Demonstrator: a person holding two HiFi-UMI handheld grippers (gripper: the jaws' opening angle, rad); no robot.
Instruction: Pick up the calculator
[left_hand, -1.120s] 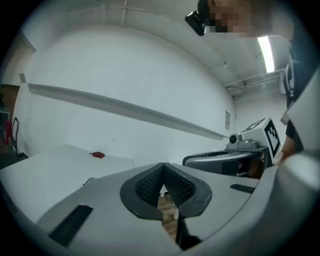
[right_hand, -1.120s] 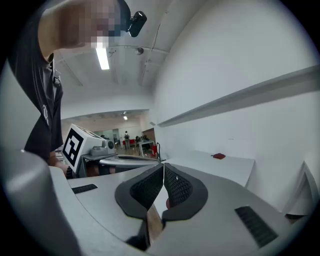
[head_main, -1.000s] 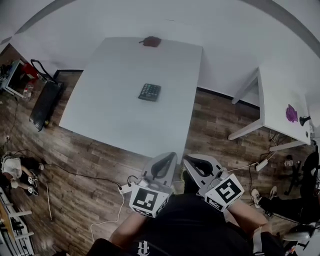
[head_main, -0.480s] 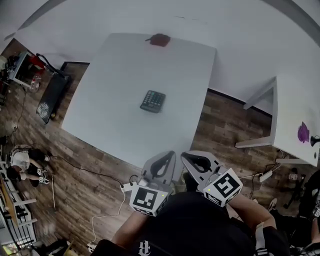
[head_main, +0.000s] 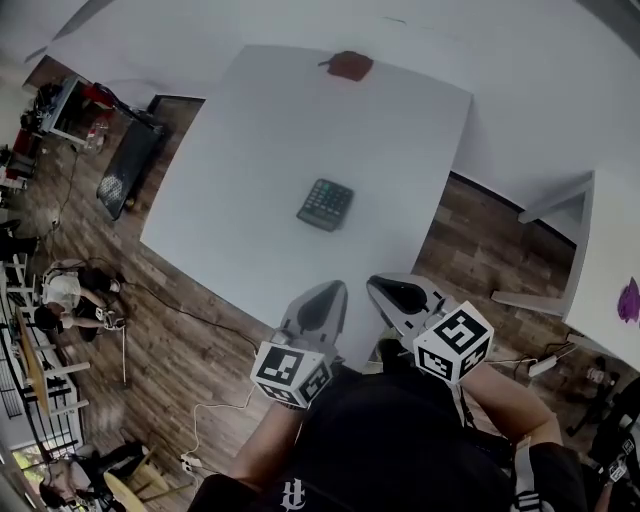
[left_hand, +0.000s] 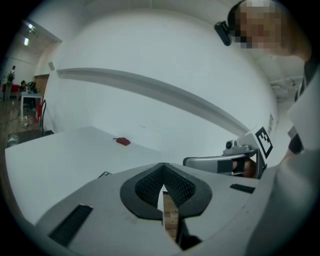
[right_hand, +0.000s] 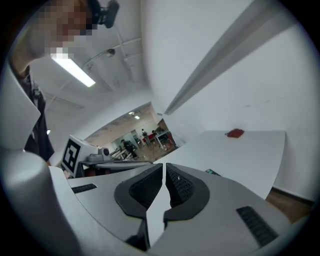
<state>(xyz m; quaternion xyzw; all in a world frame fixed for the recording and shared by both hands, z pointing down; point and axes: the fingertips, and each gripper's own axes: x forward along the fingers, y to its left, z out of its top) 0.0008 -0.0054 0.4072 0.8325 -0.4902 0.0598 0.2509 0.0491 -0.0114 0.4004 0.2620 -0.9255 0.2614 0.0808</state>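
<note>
A dark calculator (head_main: 325, 203) lies flat near the middle of the white table (head_main: 250, 160). Both grippers hover at the table's near edge, well short of it. My left gripper (head_main: 327, 290) is shut with nothing in it, its jaws pointing towards the table. Just right of it my right gripper (head_main: 385, 287) is shut and empty too. In the left gripper view only a corner of the calculator (left_hand: 104, 174) peeks over the closed jaws (left_hand: 163, 184). A sliver of the calculator (right_hand: 212, 172) shows past the right gripper (right_hand: 164, 175) in the right gripper view.
A small red object (head_main: 351, 65) sits at the table's far edge. A second white table (head_main: 610, 270) stands to the right. A black case (head_main: 125, 168), cables on the wooden floor and a seated person (head_main: 65, 300) are at the left.
The table and calculator have come closer and lower in the head view. Both grippers have advanced together to the table's near edge and rolled a little, staying shut.
</note>
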